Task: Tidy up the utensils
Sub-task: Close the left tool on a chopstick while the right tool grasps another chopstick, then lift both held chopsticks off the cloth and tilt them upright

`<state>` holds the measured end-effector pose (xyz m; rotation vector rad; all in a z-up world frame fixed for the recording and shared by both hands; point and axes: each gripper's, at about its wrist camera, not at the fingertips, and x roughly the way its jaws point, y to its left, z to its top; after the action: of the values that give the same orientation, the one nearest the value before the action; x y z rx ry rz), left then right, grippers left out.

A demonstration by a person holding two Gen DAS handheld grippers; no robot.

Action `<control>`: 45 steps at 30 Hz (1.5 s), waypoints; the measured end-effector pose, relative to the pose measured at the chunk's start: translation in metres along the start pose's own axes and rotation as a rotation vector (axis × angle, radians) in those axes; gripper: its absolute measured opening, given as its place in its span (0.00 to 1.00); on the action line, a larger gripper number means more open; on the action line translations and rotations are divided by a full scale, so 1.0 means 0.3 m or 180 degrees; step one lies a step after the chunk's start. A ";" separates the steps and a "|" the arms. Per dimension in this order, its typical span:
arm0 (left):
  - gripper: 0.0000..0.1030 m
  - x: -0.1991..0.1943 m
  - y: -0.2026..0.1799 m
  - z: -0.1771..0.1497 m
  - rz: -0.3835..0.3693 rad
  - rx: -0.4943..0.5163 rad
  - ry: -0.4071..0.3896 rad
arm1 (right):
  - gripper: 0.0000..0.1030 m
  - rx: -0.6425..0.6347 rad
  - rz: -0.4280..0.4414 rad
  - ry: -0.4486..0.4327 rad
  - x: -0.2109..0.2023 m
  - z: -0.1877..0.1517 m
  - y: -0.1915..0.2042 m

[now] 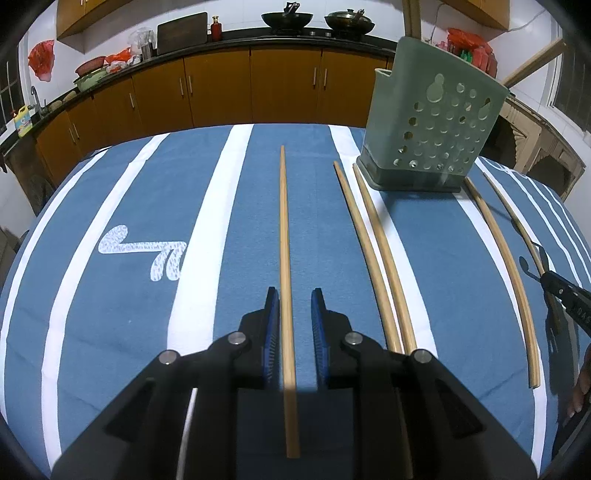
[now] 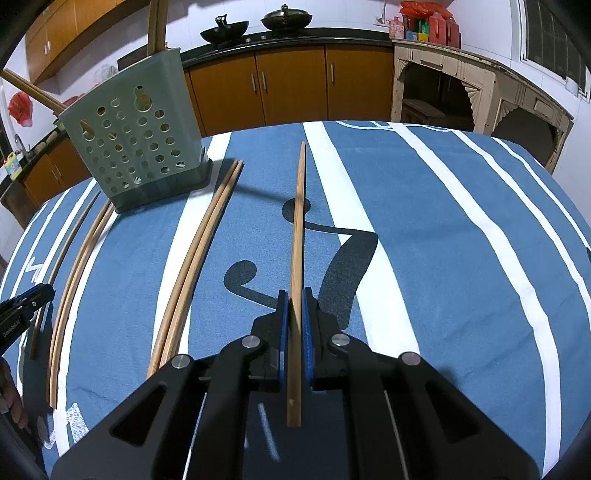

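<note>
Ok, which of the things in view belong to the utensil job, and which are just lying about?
Job:
- loose wooden chopsticks on the striped cloth
- wooden chopstick in the right tool
- wooden chopstick between the left tool's pads
- green perforated plastic holder

Lying about:
- black woks on the far counter
- red plastic bags

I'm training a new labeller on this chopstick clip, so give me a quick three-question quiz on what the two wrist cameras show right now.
1. True or false: the right gripper is shut on the lifted chopstick.
2. What stands on the striped tablecloth among the loose chopsticks? A) green perforated utensil holder B) glass jar C) metal rack
3. Fill in: the pads of the left gripper stand ___ from the lying chopstick between them.
Key: 1 true; 2 A; 3 apart.
</note>
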<state>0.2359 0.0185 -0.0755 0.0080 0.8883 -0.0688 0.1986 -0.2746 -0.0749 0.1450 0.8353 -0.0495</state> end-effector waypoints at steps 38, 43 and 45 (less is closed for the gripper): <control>0.21 -0.003 0.009 -0.007 0.0160 -0.0037 -0.0001 | 0.08 -0.0034 -0.0035 0.0001 -0.005 -0.007 0.005; 0.21 -0.002 0.009 -0.006 0.0158 -0.0035 -0.0001 | 0.09 -0.0036 -0.0037 0.0002 -0.006 -0.008 0.006; 0.21 -0.001 0.008 -0.006 0.0160 -0.0033 -0.0001 | 0.09 -0.0033 -0.0033 0.0002 -0.007 -0.009 0.005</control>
<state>0.2344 0.0211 -0.0764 0.0207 0.8876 -0.0173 0.1954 -0.2726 -0.0751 0.1308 0.8370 -0.0548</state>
